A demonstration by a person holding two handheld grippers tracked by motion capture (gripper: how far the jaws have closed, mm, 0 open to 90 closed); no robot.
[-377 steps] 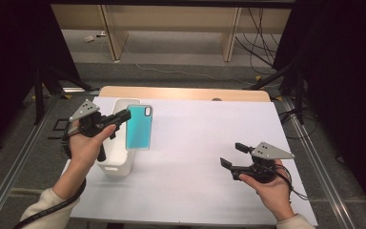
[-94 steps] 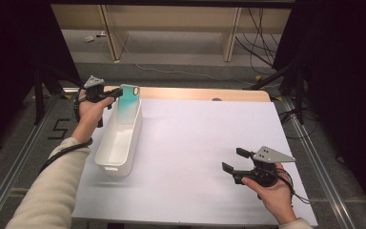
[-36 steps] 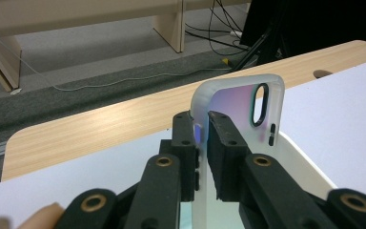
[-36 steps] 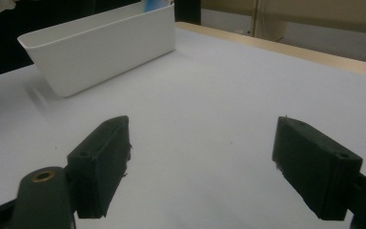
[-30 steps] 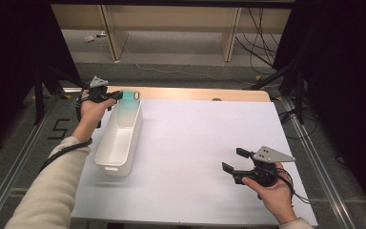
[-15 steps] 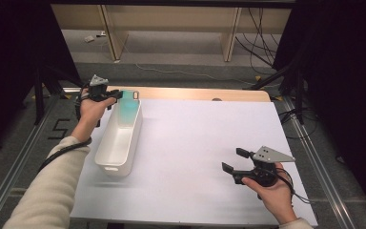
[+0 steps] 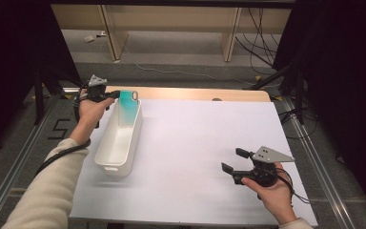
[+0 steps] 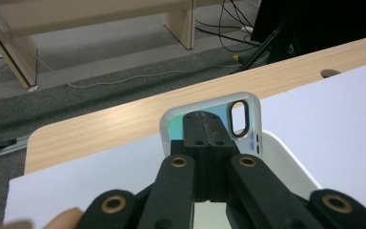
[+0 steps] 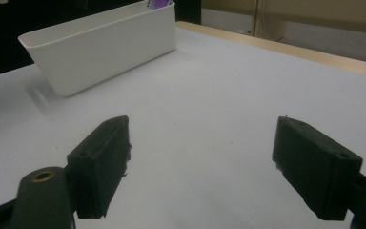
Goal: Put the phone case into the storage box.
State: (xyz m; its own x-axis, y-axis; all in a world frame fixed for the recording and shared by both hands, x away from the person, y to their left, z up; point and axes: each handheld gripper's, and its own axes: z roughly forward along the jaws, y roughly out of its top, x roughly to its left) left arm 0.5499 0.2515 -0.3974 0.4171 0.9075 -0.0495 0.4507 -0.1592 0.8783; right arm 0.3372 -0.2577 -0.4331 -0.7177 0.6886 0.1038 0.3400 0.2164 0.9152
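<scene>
Holding a teal phone case [image 7: 128, 106] by its top edge, the left gripper [image 7: 108, 96] has its two black jaws pressed together on it at the far end of a long white bin [image 7: 119, 138]. From the high view, the case stands nearly upright, its lower part down inside the bin and its upper end, with the oval camera cutout, leaning at the bin's far rim. The left gripper view shows the jaws clamped beside that cutout, on the clear rim and teal back of the case [image 8: 248, 125].

The right gripper [image 7: 236, 164] rests in the person's hand near the front right of the white table [image 7: 205, 129], well apart from the bin, with its jaws spread wide and nothing between them. The right gripper view shows the bin [image 9: 100, 45] farther off across the bare table.

The case looks light and thin, probably flexible plastic or rubber, so it likely bends if squeezed mid-panel. Its smooth back may slip between hard jaws. The stiffer rim near the camera cutout seems the soundest place to pinch, as is done now. It is unlikely to break if dropped into the bin, though it may tip over rather than lie flat.
</scene>
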